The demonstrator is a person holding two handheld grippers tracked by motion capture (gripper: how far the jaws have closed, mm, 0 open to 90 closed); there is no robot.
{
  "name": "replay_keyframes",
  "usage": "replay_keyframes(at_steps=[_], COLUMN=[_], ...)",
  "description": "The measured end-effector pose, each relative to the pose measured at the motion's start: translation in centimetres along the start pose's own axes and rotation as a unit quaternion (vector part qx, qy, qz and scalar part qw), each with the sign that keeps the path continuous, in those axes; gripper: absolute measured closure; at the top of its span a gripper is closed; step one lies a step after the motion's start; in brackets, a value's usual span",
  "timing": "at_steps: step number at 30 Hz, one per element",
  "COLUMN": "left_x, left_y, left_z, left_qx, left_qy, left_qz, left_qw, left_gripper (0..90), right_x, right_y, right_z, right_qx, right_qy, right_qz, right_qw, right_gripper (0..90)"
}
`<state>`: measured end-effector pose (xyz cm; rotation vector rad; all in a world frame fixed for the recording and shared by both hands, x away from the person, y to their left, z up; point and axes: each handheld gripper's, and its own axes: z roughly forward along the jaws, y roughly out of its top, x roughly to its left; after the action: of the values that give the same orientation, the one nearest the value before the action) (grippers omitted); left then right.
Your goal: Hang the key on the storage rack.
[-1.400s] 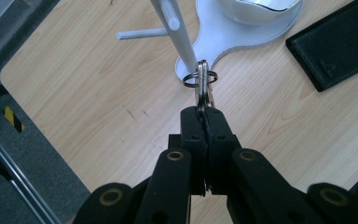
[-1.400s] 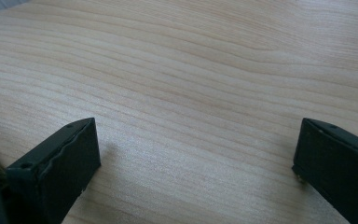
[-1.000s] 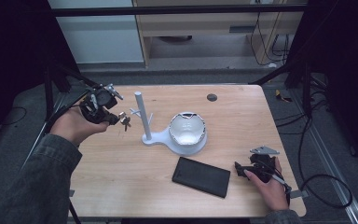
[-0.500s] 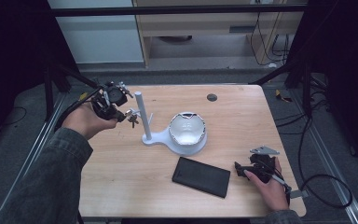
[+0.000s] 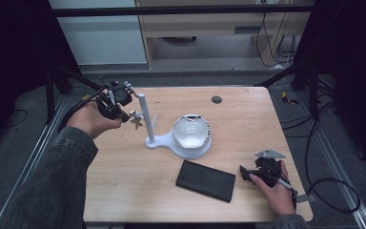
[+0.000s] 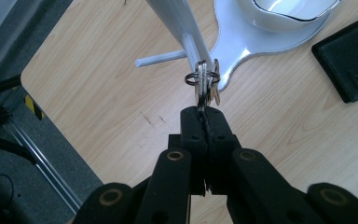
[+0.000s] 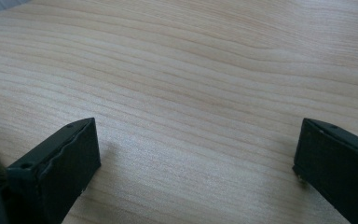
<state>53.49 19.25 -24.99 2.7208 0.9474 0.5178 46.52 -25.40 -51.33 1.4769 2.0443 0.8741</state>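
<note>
Wooden table (image 5: 124,191): one stand (image 5: 158,139), one wallet (image 5: 205,180), two grippers

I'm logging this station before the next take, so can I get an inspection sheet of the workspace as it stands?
Surface: wooden table, faint scuffs.
Job's things: keys on a ring, ring over a peg of the white stand; white bowl on the stand's base.
Clutter: black wallet; small dark disc at the far edge.
Grippers: left gripper shut on the keys; right gripper open, resting on the table.
Cables: one trails from each gripper; more on the floor.
Surroundings: dark frame, cabinets behind.
</note>
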Motion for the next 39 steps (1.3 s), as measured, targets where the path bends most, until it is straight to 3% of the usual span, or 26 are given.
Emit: replay_keyframes(at_steps=[17,22,23,25,30,32,39], left_x=[0.3,0.3,0.3,0.3,0.0,-0.5,-1.7], left_y=[0.6,0.4,0.0,-0.3,-2.2,-3.7,-5.9], left_z=[1.0,1.2,0.8,0.5,-0.2,0.1,1.5], left_qx=[0.003,-0.012,-0.035,-0.046,-0.077,-0.096,-0.103], left_qy=[0.005,0.009,0.023,0.028,0.032,0.031,0.014], left_qz=[-0.003,-0.003,-0.002,0.000,-0.006,-0.009,-0.005], left_qw=[1.0000,0.9999,0.9991,0.9986,0.9965,0.9948,0.9945], left_gripper=[88.0,87.2,80.6,80.0,74.1,71.8,68.4], right_x=[0.1,0.1,0.1,0.1,0.1,0.1,0.2], right_y=[0.0,0.0,0.0,0.0,0.0,0.0,0.0], right_z=[0.0,0.0,0.0,0.0,0.0,-0.1,-0.1], right_qx=[0.001,0.001,0.000,0.000,0.000,0.001,0.002], right_qy=[0.003,0.003,0.004,0.004,0.004,0.004,0.005], right_qz=[-0.002,-0.003,-0.002,-0.002,-0.002,-0.002,0.000], right_qw=[1.0000,1.0000,1.0000,1.0000,1.0000,1.0000,1.0000], right_gripper=[0.3,0.3,0.3,0.3,0.3,0.3,0.3])
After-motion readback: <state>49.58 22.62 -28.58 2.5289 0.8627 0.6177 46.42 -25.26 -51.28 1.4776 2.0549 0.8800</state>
